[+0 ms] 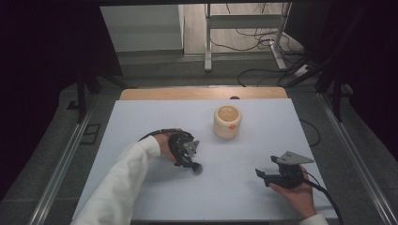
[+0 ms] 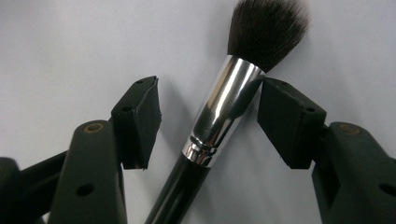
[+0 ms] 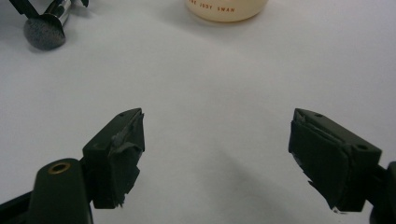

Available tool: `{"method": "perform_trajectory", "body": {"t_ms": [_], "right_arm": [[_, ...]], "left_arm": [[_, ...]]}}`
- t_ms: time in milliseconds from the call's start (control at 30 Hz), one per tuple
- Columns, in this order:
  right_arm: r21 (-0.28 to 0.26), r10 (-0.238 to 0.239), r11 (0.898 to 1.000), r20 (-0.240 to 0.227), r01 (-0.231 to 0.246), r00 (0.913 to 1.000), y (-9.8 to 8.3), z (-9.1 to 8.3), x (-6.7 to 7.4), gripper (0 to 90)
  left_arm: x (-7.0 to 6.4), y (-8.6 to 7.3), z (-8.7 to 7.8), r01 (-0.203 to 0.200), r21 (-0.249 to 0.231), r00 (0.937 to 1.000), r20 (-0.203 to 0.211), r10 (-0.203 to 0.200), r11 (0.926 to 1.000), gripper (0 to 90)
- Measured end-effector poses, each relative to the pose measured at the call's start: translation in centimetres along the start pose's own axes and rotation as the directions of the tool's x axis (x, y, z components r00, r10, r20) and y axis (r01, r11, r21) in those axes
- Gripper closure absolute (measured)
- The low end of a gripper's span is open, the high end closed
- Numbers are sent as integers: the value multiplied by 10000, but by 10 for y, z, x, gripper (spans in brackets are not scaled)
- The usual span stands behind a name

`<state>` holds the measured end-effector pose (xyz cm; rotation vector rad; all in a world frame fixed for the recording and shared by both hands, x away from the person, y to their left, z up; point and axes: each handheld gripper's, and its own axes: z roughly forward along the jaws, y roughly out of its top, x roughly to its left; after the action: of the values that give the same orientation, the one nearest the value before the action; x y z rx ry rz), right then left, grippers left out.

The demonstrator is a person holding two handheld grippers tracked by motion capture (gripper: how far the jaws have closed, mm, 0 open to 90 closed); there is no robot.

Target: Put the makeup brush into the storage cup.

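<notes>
Item: black-handled makeup brush with a bright silver ferrule and dark fluffy bristles [image 2: 219,116], lying flat on the pale white surface [image 1: 155,122], left of centre in the high view and rising diagonally through the middle of the left gripper view. We find the left hand-held gripper [image 2: 208,123] lowered over it, the ferrule between the two black pads; the right-hand pad seems to touch the metal near the bristle end, the left-hand pad [image 2: 140,123] stands apart from it, so we count this as half-closed and not yet gripping. Item: right hand-held gripper [image 3: 215,154], low right in the high view, released, jaws wide over bare surface, nothing between them. Item: cream round cup-shaped holder with an orange mark [image 1: 227,122], upright, centre of the high view, well apart from the brush. Handling note, in our judgement: we should close squarely on the ferrule, not the bristles, since polished metal may slip or roll; we would centre the jaws so both pads meet it together, then lift slowly, keeping the brush level until clear of the surface.
</notes>
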<state>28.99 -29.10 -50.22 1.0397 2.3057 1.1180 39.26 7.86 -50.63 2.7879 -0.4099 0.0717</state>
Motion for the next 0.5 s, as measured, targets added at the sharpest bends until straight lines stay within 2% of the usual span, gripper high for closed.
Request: {"method": "perform_trajectory", "body": {"t_ms": [133,233,333,500], "right_arm": [[3,-17,10000,15,17,10000,0,0,0,191],[5,-25,10000,11,25,10000,0,0,0,190],[5,-38,10000,19,38,10000,0,1,0,191],[1,-35,10000,31,35,10000,0,0,0,191]], "left_arm": [[2,0,0,-30,-3,9995,303,30,10000,434],[3,-1,0,74,-35,9975,705,-71,10000,530],[4,-1,0,100,-38,9966,812,-96,9999,570],[3,0,-1,-223,-75,9945,1020,230,9997,653]]}}
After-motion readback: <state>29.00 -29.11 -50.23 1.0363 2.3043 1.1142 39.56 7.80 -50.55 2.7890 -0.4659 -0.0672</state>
